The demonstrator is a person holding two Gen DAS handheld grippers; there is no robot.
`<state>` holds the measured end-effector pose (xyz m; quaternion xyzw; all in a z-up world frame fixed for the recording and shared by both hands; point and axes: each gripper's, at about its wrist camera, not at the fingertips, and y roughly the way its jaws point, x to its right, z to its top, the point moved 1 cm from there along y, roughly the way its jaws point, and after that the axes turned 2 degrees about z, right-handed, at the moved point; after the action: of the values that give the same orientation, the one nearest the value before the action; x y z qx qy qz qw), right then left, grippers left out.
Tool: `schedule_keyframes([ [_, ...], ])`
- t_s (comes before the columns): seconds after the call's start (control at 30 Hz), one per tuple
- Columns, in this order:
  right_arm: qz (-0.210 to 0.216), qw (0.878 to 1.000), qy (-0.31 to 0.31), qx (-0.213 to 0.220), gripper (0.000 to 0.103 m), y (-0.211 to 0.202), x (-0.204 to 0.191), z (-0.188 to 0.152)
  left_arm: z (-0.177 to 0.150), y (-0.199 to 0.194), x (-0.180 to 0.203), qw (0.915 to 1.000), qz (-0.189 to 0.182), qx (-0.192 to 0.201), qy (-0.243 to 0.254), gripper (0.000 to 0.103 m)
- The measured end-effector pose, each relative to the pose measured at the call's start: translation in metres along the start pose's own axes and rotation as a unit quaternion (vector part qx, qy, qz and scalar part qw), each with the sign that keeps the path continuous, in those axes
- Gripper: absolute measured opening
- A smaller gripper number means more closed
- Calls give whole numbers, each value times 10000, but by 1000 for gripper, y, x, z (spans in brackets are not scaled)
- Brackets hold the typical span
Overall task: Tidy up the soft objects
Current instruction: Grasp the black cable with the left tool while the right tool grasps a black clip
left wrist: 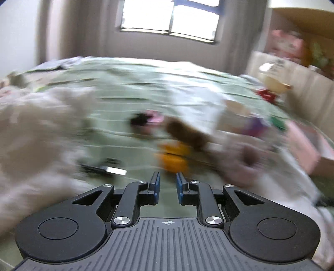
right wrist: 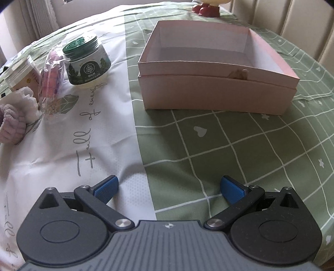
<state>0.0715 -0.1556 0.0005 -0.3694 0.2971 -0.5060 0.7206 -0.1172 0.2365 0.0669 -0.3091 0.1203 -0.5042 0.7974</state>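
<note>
I read one legible text: grey script on the white cloth panel (right wrist: 68, 133) at left of the right wrist view, reading "Full of ener", its last letters unclear. The jar (right wrist: 86, 62) at upper left carries a leaf emblem; its label print is too small to read.

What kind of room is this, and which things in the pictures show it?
Most likely a bedroom in a home. A bed with a green checked cover fills both views, a curtained window stands behind it, and a pink box and a green-lidded jar lie on the cover.
</note>
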Motion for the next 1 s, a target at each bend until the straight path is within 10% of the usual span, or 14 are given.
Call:
schedule_keyframes([
  [0.37,-169,9983,103,546,103,-10,-4,-20,48,87,-94,9914,567,-897,-765,18],
  [0.5,-200,9973,25,710,103,-8,-7,-24,34,82,-102,9822,-144,-1257,-1387,18],
  [0.63,-268,9947,-99,991,103,-10,-10,-32,3,57,-66,9775,-926,-1612,-996,18],
  [0.83,-251,9926,-139,1177,103,-11,-9,-36,-23,-19,-24,9956,-605,-720,-16,19],
  [1.0,-274,9903,-171,1348,103,-11,-10,-41,-13,-26,-37,9974,258,-354,-580,20],
])
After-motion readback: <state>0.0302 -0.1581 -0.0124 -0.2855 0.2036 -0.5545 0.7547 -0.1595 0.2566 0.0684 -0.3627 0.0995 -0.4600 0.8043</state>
